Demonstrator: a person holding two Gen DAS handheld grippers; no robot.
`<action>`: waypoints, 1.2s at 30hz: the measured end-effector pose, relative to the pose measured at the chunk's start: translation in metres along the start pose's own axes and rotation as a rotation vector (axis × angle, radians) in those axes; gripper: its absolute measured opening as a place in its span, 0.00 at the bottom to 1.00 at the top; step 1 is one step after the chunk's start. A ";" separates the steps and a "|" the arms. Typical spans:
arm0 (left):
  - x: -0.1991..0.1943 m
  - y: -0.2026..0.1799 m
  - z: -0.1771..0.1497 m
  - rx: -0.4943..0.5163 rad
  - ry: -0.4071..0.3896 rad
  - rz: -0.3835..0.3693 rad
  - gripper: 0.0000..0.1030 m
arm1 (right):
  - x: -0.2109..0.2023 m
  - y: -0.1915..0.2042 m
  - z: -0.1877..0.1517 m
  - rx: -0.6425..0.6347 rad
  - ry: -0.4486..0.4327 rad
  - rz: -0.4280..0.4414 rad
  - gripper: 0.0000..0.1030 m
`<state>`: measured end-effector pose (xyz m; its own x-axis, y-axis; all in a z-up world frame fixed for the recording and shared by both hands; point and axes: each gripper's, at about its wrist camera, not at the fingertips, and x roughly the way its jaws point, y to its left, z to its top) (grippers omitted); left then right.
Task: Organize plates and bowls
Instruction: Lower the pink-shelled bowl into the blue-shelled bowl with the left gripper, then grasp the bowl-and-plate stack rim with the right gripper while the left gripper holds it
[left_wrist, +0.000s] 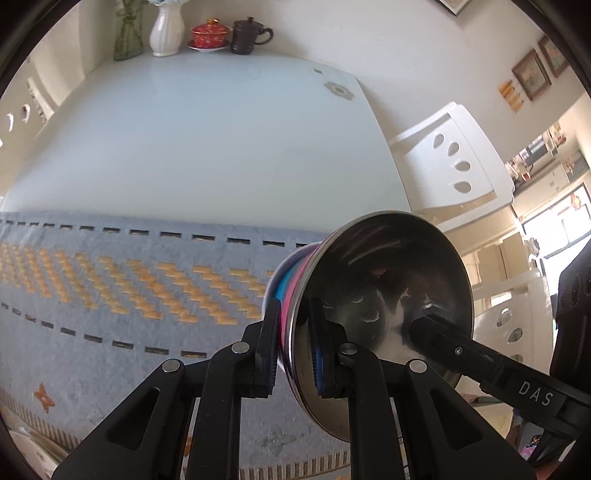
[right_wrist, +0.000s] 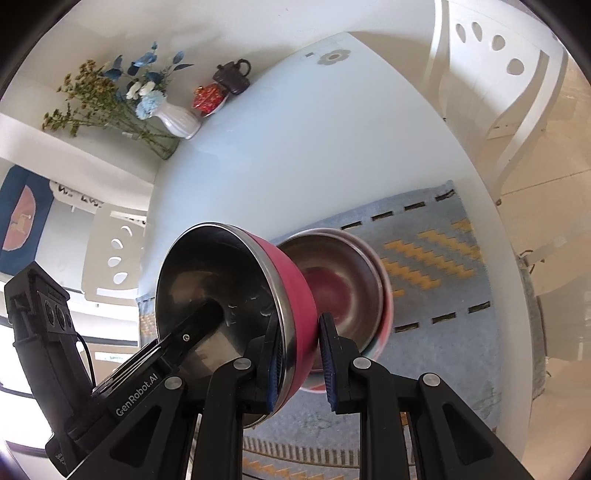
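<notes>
Plainly, both bowls are thin steel shells with coloured outsides, so I judge them light and stiff, unlikely to break, but slick on the polished inner face; the rim wall is the sensible place to pinch, and a tilted bowl held by one edge could swing or slip.

The left gripper (left_wrist: 293, 347) is clamped on the rim of a steel bowl (left_wrist: 391, 295): one of its fingers (left_wrist: 271, 343) presses the pink and blue outer wall, the other sits on the mirror-like inside. That bowl hangs steeply tilted above the blue patterned mat (left_wrist: 110, 295) on the desk (left_wrist: 203, 140), its mouth turned towards the other tool.

The right gripper (right_wrist: 301, 354) is likewise closed on the rim of a pink bowl (right_wrist: 236, 291), one finger inside on the steel, one outside on the pink wall. It too is lifted and tilted, just beside the other bowl, whose open mouth shows behind it, blurred. Whether the two bowls touch I cannot tell.
</notes>
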<state>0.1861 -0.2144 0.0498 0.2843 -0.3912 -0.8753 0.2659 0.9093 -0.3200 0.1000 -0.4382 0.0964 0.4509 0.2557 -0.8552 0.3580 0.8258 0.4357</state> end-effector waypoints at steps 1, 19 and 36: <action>0.004 -0.002 0.000 0.006 0.006 -0.002 0.12 | 0.000 -0.002 0.000 0.004 0.000 -0.004 0.18; 0.032 -0.010 0.008 0.029 0.050 0.026 0.12 | 0.025 -0.028 0.009 0.039 0.047 -0.039 0.18; 0.037 -0.017 0.009 0.040 0.050 0.040 0.12 | 0.035 -0.029 0.008 0.033 0.058 -0.076 0.18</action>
<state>0.2006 -0.2453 0.0259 0.2496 -0.3460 -0.9044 0.2919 0.9174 -0.2704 0.1120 -0.4571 0.0556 0.3735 0.2223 -0.9006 0.4166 0.8272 0.3770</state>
